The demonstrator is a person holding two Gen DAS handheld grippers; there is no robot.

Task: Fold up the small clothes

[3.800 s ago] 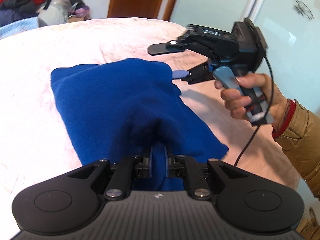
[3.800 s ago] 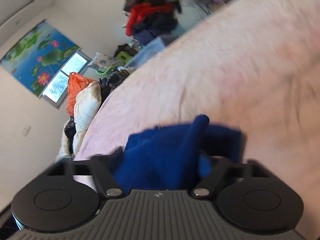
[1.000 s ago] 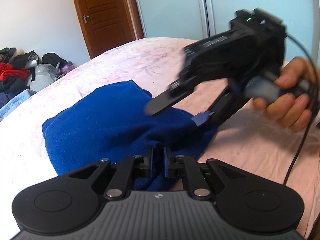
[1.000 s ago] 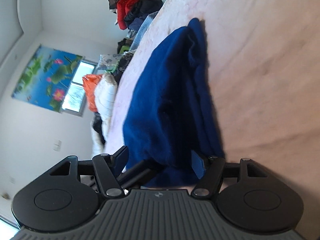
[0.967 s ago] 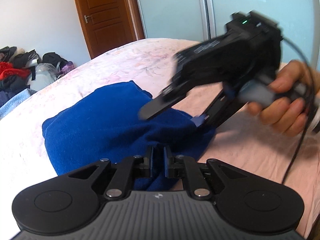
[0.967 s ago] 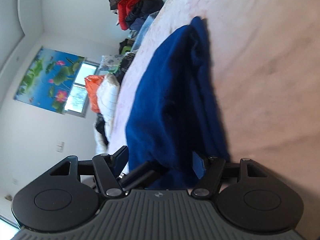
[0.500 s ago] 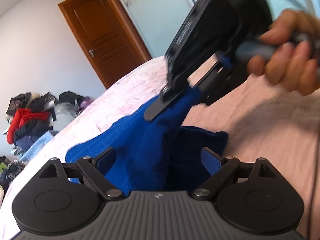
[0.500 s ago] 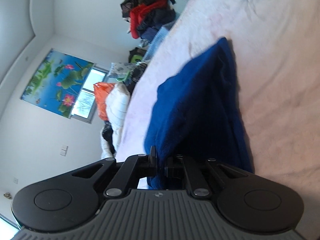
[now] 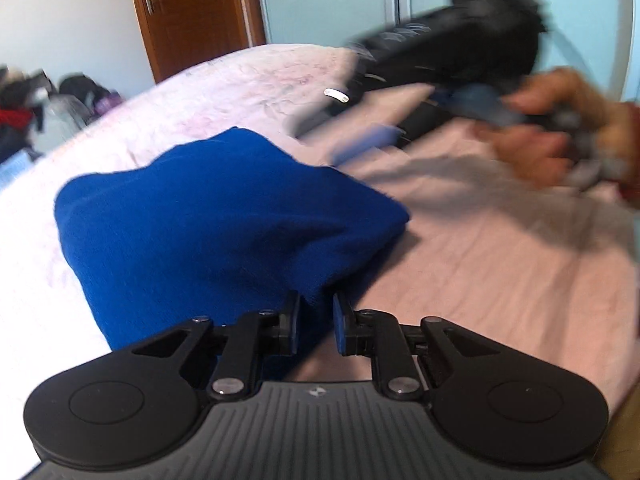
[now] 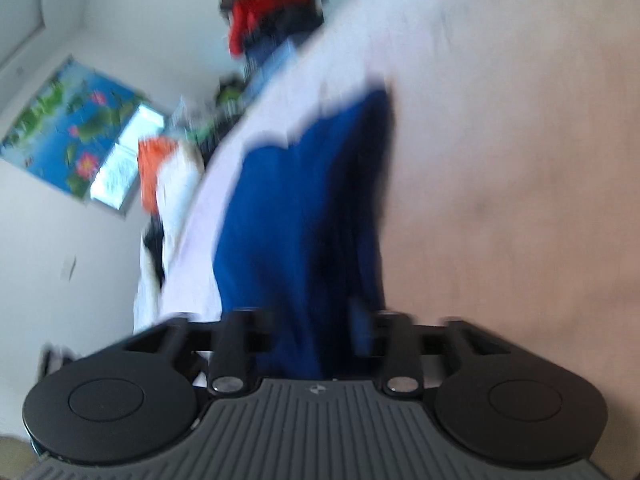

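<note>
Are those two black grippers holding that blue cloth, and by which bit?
Neither grips it. The left gripper is closing around the blue knitted garment's near corner; the right gripper is opening, cloth between.

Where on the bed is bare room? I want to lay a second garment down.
Bare sheet lies right of the blue cloth, below the right gripper, and beyond the cloth toward the door. Around the left gripper it is crowded.

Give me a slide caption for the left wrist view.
Left gripper closing its jaws on a blue garment spread over a pink bedspread.
</note>
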